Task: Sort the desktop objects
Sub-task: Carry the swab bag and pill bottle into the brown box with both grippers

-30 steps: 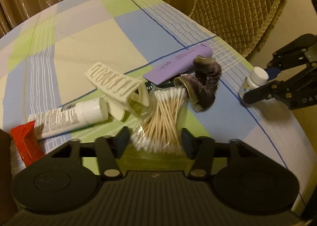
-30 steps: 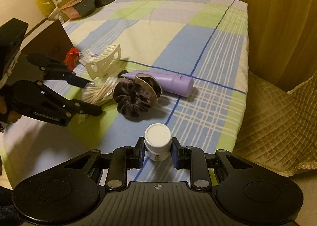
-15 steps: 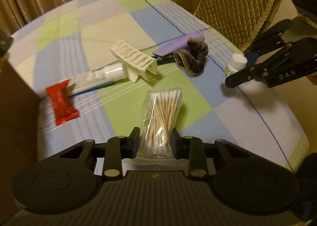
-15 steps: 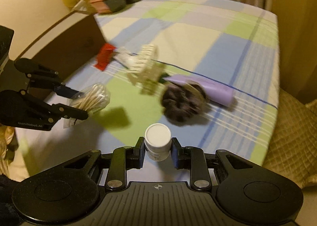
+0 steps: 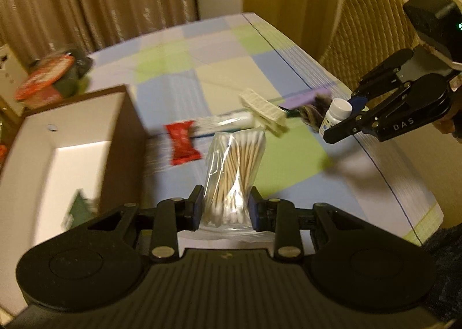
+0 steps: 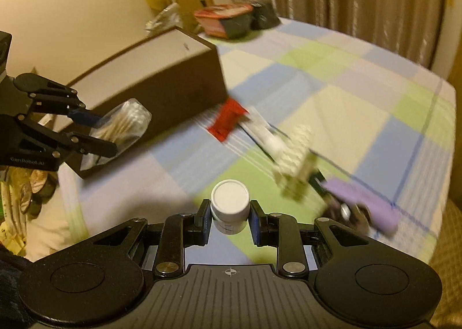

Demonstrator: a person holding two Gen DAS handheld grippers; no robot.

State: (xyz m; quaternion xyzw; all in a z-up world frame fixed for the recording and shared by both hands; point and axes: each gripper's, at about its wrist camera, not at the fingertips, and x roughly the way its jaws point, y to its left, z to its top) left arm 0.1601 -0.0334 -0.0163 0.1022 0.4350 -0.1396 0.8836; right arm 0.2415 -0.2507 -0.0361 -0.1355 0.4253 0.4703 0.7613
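Observation:
My left gripper (image 5: 225,207) is shut on a clear bag of cotton swabs (image 5: 235,173), held in the air near the brown box (image 5: 72,138); the same bag (image 6: 121,127) shows in the right wrist view beside the box wall (image 6: 161,83). My right gripper (image 6: 230,218) is shut on a small white-capped bottle (image 6: 230,205), raised above the checked tablecloth; the bottle (image 5: 336,115) also appears in the left wrist view. On the cloth lie a red packet (image 5: 182,142), a white tube (image 5: 228,122), a cream hair claw (image 5: 264,114), a dark scrunchie (image 5: 313,114) and a purple tube (image 6: 366,202).
The box has a white inside with a small green item (image 5: 80,207) on its floor. Boxes and a red-lidded container (image 6: 225,18) stand at the table's far end. A quilted chair (image 5: 372,23) is beyond the right table edge. Curtains hang behind.
Both grippers rose and swung left toward the box, carrying the swab bag and the bottle. The box interior has come into the left wrist view.

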